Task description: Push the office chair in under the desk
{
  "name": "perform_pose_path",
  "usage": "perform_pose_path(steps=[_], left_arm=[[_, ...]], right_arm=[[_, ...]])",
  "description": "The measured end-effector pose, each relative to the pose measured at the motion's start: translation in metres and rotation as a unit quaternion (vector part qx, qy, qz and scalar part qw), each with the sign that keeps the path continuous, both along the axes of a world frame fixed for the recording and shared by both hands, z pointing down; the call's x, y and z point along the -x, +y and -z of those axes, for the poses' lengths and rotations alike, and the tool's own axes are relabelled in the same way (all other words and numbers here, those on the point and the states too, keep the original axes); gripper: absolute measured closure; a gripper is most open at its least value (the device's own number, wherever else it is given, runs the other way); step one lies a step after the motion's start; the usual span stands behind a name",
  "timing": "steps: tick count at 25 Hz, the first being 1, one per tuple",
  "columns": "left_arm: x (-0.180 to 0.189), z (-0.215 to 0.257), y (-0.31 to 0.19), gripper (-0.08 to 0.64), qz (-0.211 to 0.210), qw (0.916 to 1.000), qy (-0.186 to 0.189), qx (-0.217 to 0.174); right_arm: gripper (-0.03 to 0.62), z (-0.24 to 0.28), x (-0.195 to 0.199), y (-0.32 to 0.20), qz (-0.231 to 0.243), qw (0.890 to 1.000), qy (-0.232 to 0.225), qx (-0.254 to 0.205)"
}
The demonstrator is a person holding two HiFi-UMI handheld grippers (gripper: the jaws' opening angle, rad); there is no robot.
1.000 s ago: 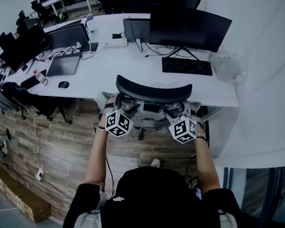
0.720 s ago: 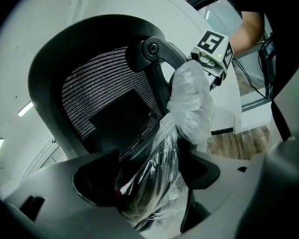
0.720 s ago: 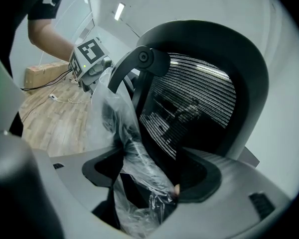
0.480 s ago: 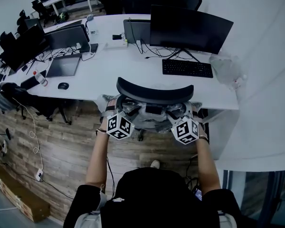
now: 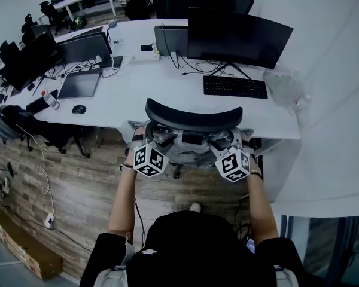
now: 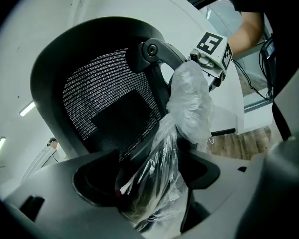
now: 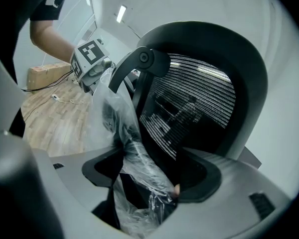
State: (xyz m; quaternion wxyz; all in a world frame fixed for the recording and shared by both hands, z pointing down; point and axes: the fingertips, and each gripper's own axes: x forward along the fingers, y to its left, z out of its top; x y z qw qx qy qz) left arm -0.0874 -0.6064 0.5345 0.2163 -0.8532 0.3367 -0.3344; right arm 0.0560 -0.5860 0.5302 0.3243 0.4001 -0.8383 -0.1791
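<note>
The office chair (image 5: pixel 193 117) stands at the near edge of the desk (image 5: pixel 131 100), its backrest lying crosswise ahead of the left gripper (image 5: pixel 142 142) and right gripper (image 5: pixel 227 143), both clamped on its plastic-wrapped frame (image 6: pixel 162 163), equally near, desk straight beyond.

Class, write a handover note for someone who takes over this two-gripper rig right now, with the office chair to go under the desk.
Left gripper: jaws closed on the plastic wrap over the frame behind the office chair backrest, left side.
Right gripper: the same grip on the right side.
Chair: the top of its backrest sits at the front edge of the desk, facing the keyboard; the seat is hidden from above.
Done: both grips are set and the chair is at the desk.
Left: probably a short push forward if it has room, then open both grippers.
</note>
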Motion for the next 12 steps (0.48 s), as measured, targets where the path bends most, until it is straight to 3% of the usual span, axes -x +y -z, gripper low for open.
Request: perform_pose_path(steps=[12], left_arm=[[0.0000, 0.0009, 0.0016, 0.193, 0.002, 0.9999, 0.004, 0.014]], right_arm=[[0.281, -0.0015, -0.0010, 0.0007, 0.002, 1.000, 0.002, -0.002]])
